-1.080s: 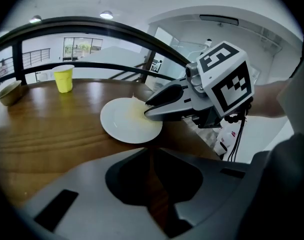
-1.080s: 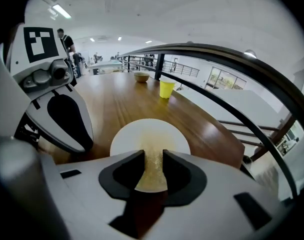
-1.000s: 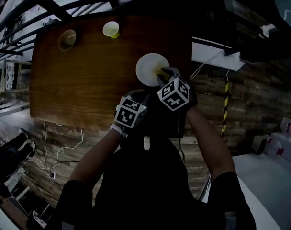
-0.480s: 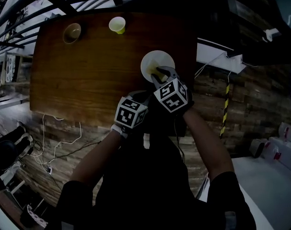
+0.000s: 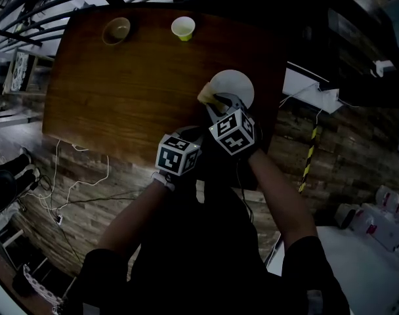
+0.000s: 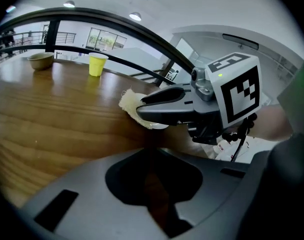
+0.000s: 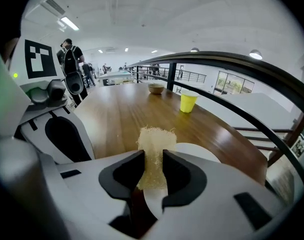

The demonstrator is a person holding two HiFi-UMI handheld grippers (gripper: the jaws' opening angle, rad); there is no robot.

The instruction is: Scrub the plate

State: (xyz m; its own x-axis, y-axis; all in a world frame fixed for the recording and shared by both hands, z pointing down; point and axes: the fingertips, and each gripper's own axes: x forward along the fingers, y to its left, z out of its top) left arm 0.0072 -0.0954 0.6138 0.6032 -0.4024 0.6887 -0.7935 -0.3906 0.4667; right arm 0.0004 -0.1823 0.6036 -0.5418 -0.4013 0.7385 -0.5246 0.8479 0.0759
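Observation:
A white plate (image 5: pixel 235 84) lies near the right edge of the wooden table (image 5: pixel 134 90). My right gripper (image 5: pixel 216 105) is shut on a pale yellow sponge (image 5: pixel 207 95), which hangs over the plate's near left rim. The right gripper view shows the sponge (image 7: pixel 155 141) pinched between the jaws of that gripper (image 7: pixel 153 165), with the plate (image 7: pixel 204 153) just beyond. My left gripper (image 5: pixel 198 132) hovers by the table's near edge, left of the right one, jaws together and empty. Its own view shows the sponge (image 6: pixel 129 102) and a sliver of plate (image 6: pixel 158 126).
A yellow cup (image 5: pixel 183 27) and a tan bowl (image 5: pixel 116 30) stand at the table's far side. A dark railing (image 7: pixel 232 66) curves past the table. People stand far off (image 7: pixel 69 59). White boxes and cables lie on the floor at the right (image 5: pixel 308 87).
The right gripper has dragged the sponge leftward across the plate, from its near right part to its left rim. The left gripper has stayed close beside it.

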